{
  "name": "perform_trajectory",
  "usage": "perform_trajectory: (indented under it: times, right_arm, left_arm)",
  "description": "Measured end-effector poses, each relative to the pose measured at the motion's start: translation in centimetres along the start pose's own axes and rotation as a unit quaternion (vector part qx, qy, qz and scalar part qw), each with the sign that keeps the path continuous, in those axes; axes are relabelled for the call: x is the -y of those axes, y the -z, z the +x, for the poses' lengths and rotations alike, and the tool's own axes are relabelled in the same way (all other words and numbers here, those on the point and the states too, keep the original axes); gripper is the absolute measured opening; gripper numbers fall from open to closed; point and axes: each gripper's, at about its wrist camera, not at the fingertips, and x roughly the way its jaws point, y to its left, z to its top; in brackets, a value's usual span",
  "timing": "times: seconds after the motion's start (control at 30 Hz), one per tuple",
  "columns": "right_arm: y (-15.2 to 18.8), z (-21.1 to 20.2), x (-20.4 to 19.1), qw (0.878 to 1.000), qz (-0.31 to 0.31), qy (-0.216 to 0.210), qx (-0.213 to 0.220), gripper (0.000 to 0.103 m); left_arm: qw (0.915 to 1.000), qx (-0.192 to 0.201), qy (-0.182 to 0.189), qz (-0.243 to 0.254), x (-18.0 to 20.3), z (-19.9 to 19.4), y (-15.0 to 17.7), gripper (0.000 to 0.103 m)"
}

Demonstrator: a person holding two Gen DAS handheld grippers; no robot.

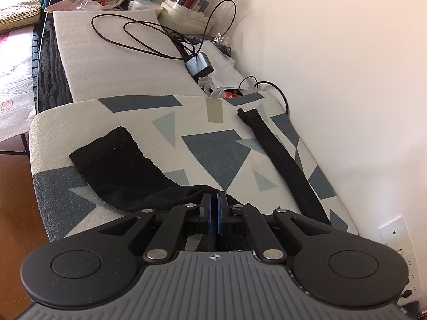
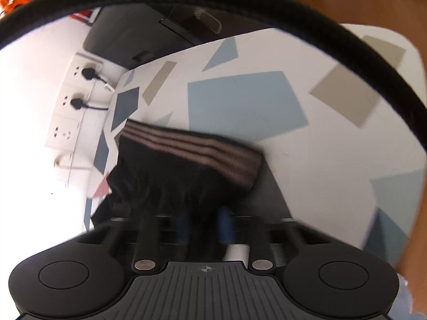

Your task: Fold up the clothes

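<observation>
your left gripper (image 1: pixel 214 205) is pinched nearly closed on the black cloth (image 1: pixel 117 165) lying on the patterned mat (image 1: pixel 208 122). your right gripper (image 2: pixel 205 221) has bunched cloth between its fingers; blur hides how tight. mid-fold, i'd judge: carry both edges over evenly.

The left claw (image 1: pixel 214 202) is seen low over the counter, its two blue-padded fingers (image 1: pixel 220 213) brought almost together with only a thin slit between them, and black cloth is pinched at their tips. The right claw (image 2: pixel 204 220) is blurred; its blue fingers (image 2: pixel 223 222) are set somewhat apart, and a bunch of black fabric is gripped between them.
</observation>
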Motion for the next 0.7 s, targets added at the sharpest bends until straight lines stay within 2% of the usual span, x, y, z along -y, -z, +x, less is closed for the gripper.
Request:
perform_trajectory:
  times: [0.07, 0.2, 0.3, 0.47, 0.53, 0.7]
  right_arm:
    - [-0.2, 0.4, -0.2, 1.0, 0.009, -0.007, 0.008, 0.004]
    - [-0.4, -2.1, -1.6, 0.998, -0.028, -0.025, 0.042, 0.003]
    - [-1.1, -4.7, -1.6, 0.997, -0.024, -0.031, 0.06, 0.003]
    - [-2.1, -7.4, -2.1, 0.995, -0.027, -0.042, 0.087, 0.003]
    - [-2.7, -7.4, -2.6, 0.994, -0.032, -0.042, 0.092, 0.003]
    - [-4.3, -4.3, -5.0, 0.995, -0.035, -0.036, 0.087, 0.003]
  left_arm:
    - [1.0, -0.006, 0.002, 0.004, 0.0, -0.2, 0.1, 0.004]
    - [0.9997, -0.024, 0.002, 0.003, -0.2, -1.0, 0.5, 0.004]
    - [0.9996, -0.023, 0.012, 0.01, 0.5, -1.9, 0.5, 0.004]
    - [0.997, -0.004, 0.066, 0.04, 3.6, -2.4, -0.5, 0.004]
    - [0.9951, -0.003, 0.084, 0.051, 5.3, -1.6, -0.9, 0.004]
    - [0.9917, -0.001, 0.106, 0.073, 10.3, 2.6, -2.2, 0.004]
